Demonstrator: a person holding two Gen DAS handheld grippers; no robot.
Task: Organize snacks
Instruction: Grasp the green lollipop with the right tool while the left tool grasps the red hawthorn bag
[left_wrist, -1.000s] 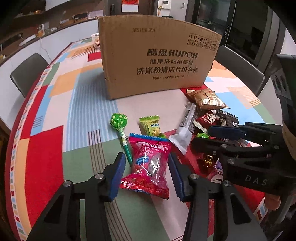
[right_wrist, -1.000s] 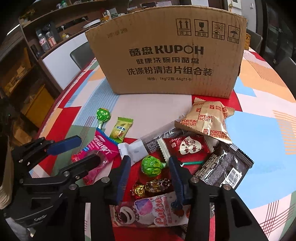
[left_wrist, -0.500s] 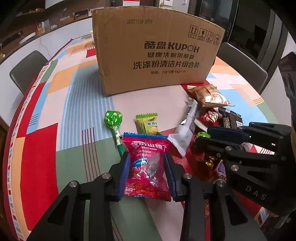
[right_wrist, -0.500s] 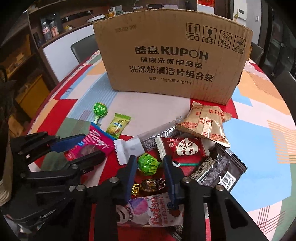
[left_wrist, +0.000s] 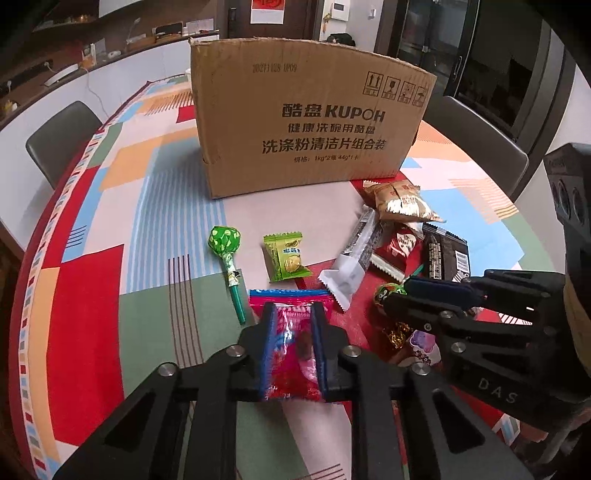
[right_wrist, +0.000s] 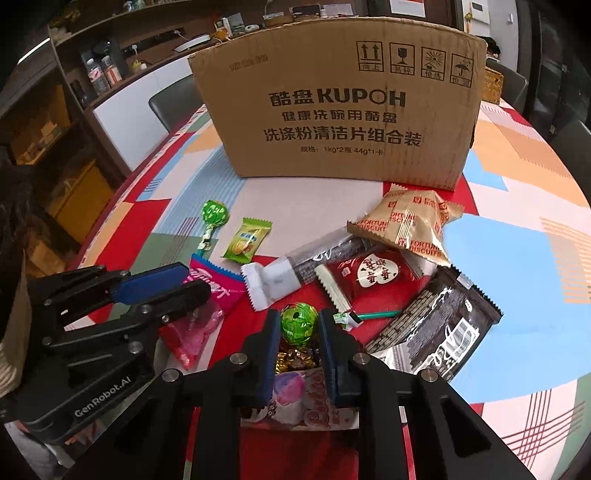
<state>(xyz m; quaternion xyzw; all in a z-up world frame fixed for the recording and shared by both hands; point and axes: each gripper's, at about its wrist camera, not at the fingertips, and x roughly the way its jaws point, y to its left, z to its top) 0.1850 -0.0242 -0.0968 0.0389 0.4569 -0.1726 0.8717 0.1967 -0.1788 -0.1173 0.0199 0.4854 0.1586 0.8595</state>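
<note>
My left gripper is shut on a red-pink candy bag and holds it just above the tablecloth; the bag also shows in the right wrist view. My right gripper is shut on the head of a green lollipop, whose stick points right. A KUPOH cardboard box stands behind the snacks. On the cloth lie another green lollipop, a small green candy pack, a gold biscuit pack, a red pack and a dark pack.
A pink Lotso wrapper and gold-foil candies lie under my right gripper. A silver-white bar wrapper lies mid-table. Grey chairs stand around the colourful round table.
Both grippers closed: the left on the red-pink bag, the right on the green lollipop. Both views have risen and moved slightly toward the box.
</note>
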